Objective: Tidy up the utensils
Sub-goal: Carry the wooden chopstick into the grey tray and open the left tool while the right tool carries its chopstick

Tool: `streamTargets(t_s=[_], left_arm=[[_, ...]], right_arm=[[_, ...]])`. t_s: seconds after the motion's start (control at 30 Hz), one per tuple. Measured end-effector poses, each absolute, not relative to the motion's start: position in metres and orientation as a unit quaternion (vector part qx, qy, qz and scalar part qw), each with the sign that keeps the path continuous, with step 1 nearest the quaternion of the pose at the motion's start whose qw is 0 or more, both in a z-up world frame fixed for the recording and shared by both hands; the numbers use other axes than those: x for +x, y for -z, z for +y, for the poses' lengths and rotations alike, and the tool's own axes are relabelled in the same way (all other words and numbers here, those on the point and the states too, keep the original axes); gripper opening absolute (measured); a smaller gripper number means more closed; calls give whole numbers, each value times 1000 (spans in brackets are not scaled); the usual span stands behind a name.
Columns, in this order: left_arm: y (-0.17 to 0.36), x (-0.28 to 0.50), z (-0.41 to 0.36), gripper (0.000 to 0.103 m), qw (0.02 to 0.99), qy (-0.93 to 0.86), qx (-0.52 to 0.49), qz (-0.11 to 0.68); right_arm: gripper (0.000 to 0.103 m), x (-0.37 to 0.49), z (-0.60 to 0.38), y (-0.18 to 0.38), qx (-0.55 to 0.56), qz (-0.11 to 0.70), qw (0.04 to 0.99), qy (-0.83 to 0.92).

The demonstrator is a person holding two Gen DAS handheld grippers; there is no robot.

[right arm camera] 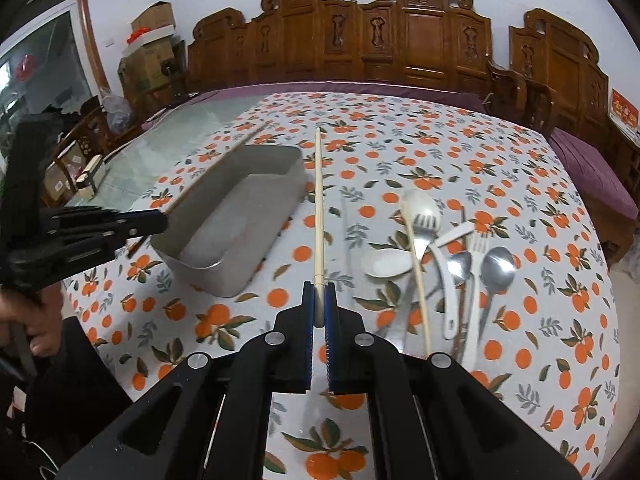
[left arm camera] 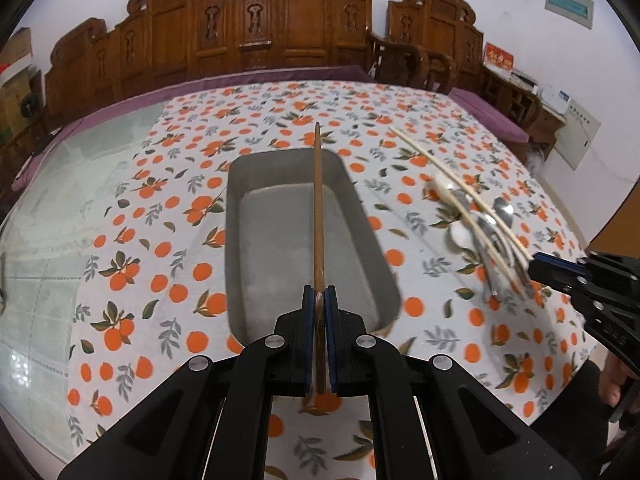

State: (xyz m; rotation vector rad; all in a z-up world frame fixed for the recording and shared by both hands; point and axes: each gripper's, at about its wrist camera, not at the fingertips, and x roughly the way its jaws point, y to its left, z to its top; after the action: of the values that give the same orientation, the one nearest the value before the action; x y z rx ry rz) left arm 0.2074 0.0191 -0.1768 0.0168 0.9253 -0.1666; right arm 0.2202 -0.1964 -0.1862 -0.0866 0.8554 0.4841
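Left gripper (left arm camera: 320, 300), jaws pressed together on a dark brown chopstick (left arm camera: 318, 208) that projects forward above the grey metal tray (left arm camera: 360, 216); the stick is held over the tray's interior, not resting in it. Right gripper (right arm camera: 319, 300), jaws pinching the near end of a pale chopstick (right arm camera: 318, 200), which extends forward just beside the tray's right wall, above the orange-print tablecloth (right arm camera: 500, 152). To the right of this chopstick lies the loose utensil pile: a white spoon (right arm camera: 386, 262), a second pale chopstick (right arm camera: 418, 276) crossing it, a fork (right arm camera: 424, 226), a white fork (right arm camera: 478, 248), and two steel spoons (right arm camera: 498, 268), overlapping one another. The tray holds no utensils visible in either view. The left gripper's body stands beside the tray's left wall in the right wrist view. Carved wooden chairs (left arm camera: 304, 20) line the table's far edge.
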Motion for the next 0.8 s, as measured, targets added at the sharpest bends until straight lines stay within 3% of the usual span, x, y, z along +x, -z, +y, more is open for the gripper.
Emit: streamTargets(t_s=[0.4, 0.8], left_arm=[[197, 241, 29, 4, 865, 84, 23, 494], [200, 253, 31, 5, 865, 90, 20, 494]], right_arm=[[6, 218, -182, 179, -43, 408, 878, -247], [6, 224, -167, 183, -36, 415, 870, -264]])
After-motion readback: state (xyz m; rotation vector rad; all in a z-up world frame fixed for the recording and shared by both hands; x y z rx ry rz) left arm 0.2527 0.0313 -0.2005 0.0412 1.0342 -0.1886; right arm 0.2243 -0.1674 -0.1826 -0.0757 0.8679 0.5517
